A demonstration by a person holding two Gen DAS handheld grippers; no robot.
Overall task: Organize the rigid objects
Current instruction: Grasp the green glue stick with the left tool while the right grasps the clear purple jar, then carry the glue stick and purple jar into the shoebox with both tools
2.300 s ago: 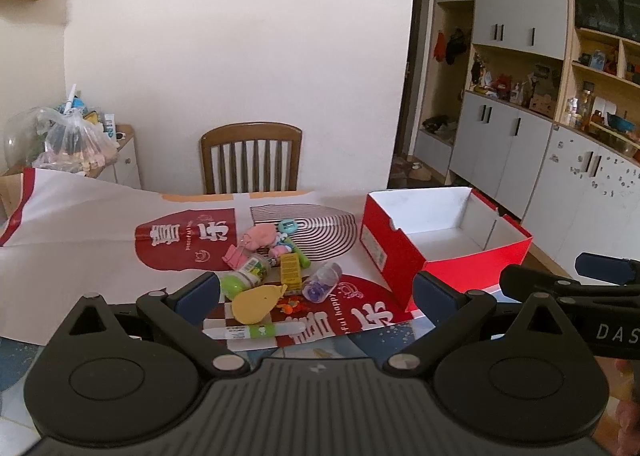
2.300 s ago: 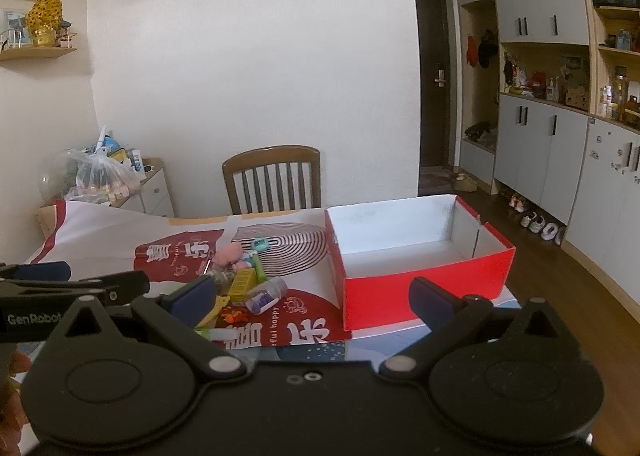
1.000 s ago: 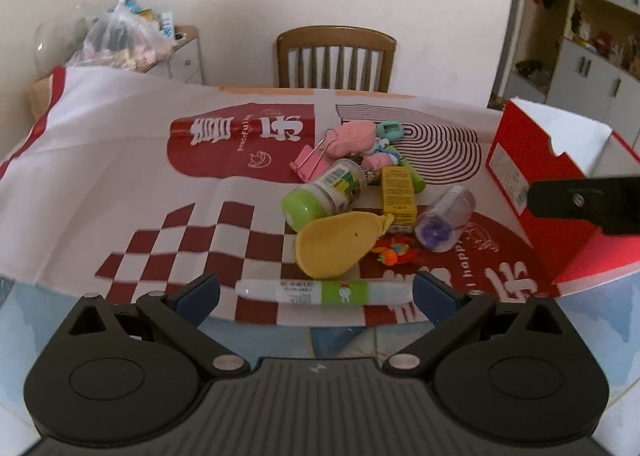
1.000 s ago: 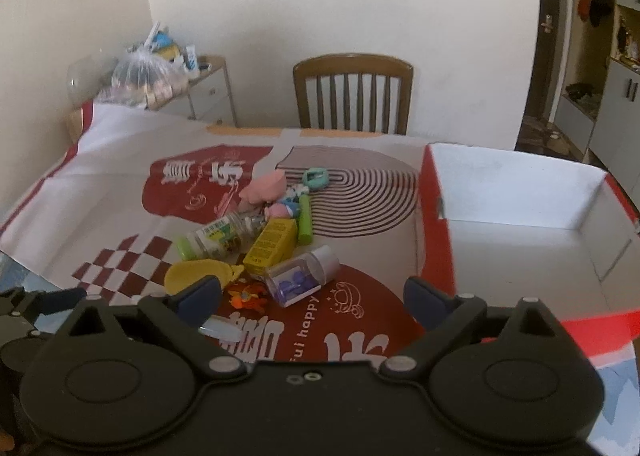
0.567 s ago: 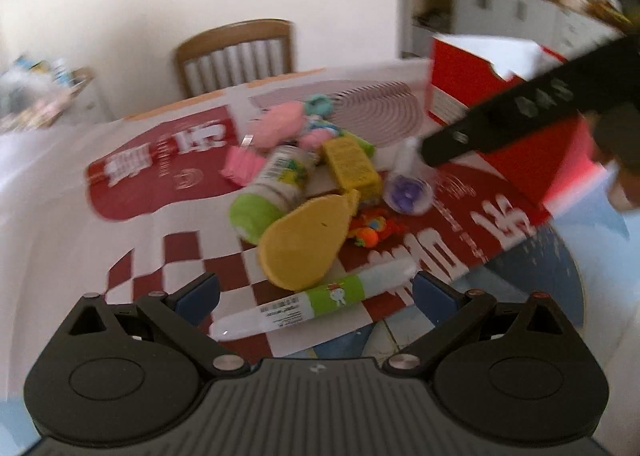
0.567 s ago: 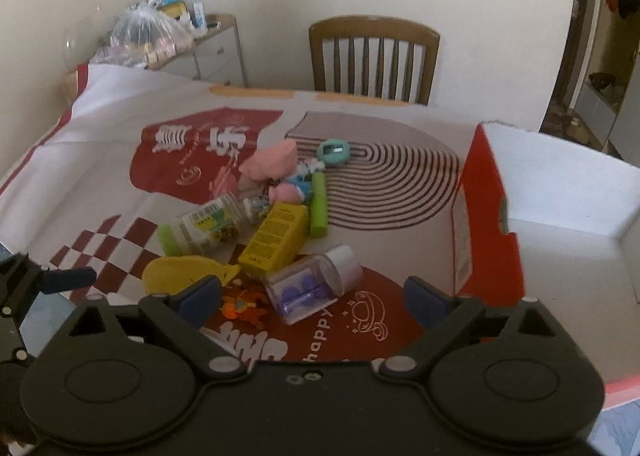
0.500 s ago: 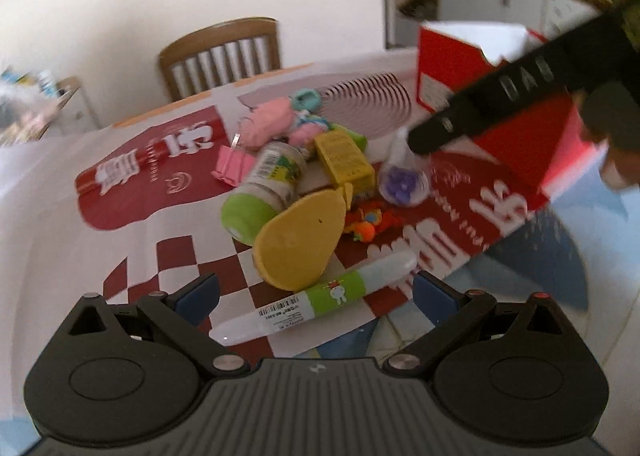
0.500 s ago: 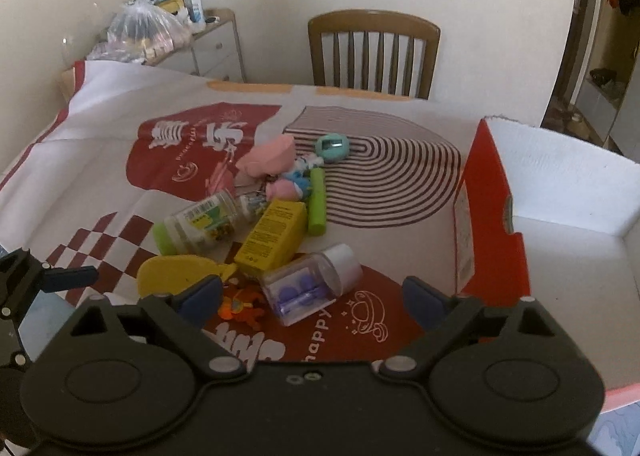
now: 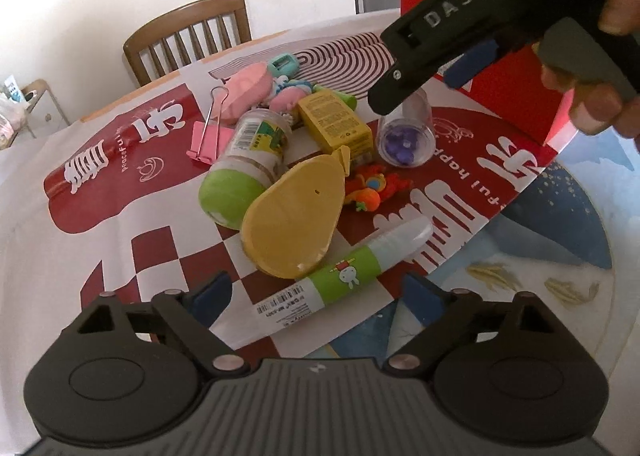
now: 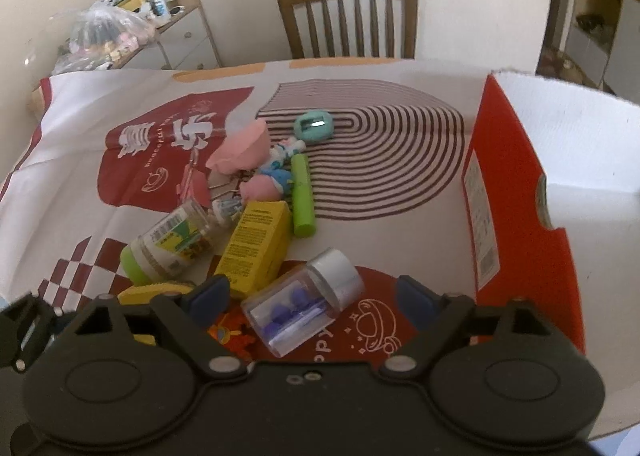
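A heap of small objects lies on the printed cloth. In the left wrist view I see a white and green tube [image 9: 340, 276], a yellow pear-shaped case [image 9: 296, 216], a green-capped jar [image 9: 240, 172], a yellow box [image 9: 336, 122] and a clear vial with purple bits [image 9: 406, 132]. My left gripper [image 9: 316, 292] is open, just short of the tube. In the right wrist view my right gripper [image 10: 312, 296] is open, straddling the clear vial [image 10: 304, 308] from above; the yellow box [image 10: 256, 248] and jar [image 10: 168, 244] lie beyond. A red box [image 10: 520, 240], open and white inside, stands on the right.
A pink binder clip [image 9: 208, 136], a pink toy [image 9: 244, 90], a teal round sharpener [image 10: 314, 126], a green marker [image 10: 303, 196] and an orange toy [image 9: 376, 190] sit in the heap. A wooden chair [image 10: 348, 16] stands behind the table. A side cabinet with bags [image 10: 120, 32] is at far left.
Both grippers have moved down and closer to the heap. The right gripper has come over the clear vial; the left one has neared the tube.
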